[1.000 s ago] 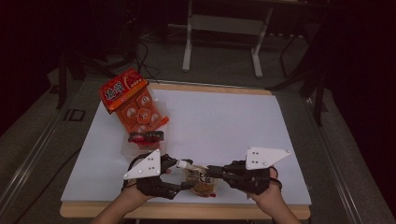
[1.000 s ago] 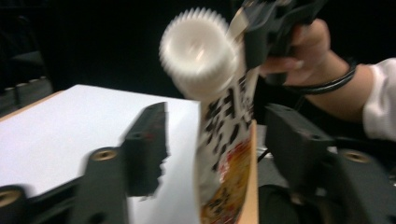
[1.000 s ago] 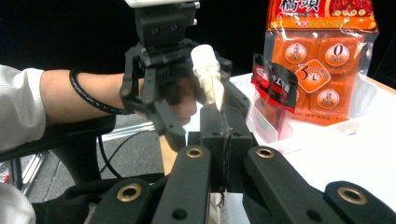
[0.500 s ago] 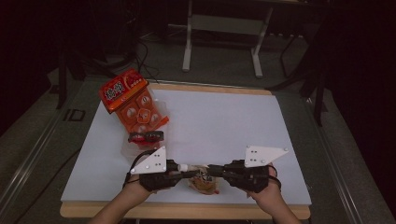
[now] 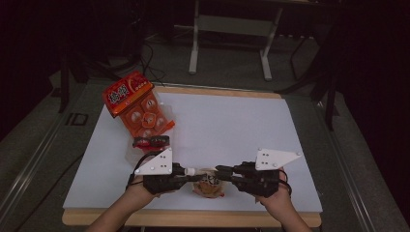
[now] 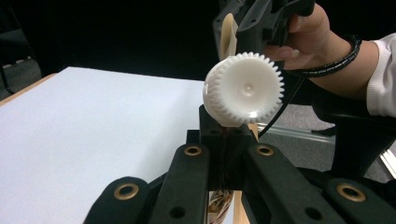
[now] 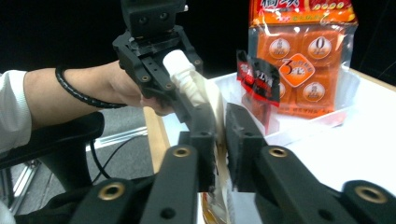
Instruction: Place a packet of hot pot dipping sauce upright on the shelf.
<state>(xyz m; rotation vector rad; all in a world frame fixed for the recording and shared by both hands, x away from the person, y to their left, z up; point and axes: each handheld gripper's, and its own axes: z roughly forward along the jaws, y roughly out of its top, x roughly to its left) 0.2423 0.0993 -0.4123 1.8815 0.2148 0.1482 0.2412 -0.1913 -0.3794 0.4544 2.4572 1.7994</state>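
A small brownish spout pouch [image 5: 209, 187] hangs just above the table's front edge between my two grippers. My left gripper [image 5: 186, 171] is shut on its white ribbed cap [image 6: 243, 88], which sits at my jaw tips [image 6: 225, 135] and faces that camera. My right gripper [image 5: 220, 170] reaches in from the other side. Its jaws [image 7: 220, 116] have just been opening, and the pouch's pale top edge [image 7: 212, 100] lies between them with a dark gap on one side. The right gripper view shows the left gripper [image 7: 175, 79] clamped around the white spout.
An orange multi-pack of snacks [image 5: 138, 108] rests in a clear tray at the table's back left, with a small red and black packet [image 5: 151, 141] at its near end. White sheet [image 5: 232, 125] covers the table. The wooden front edge [image 5: 193, 218] lies close under my hands.
My left gripper has closed in on the pouch's cap and its top plate has tilted up. The right hand has stayed in place, with its jaws slightly parted.
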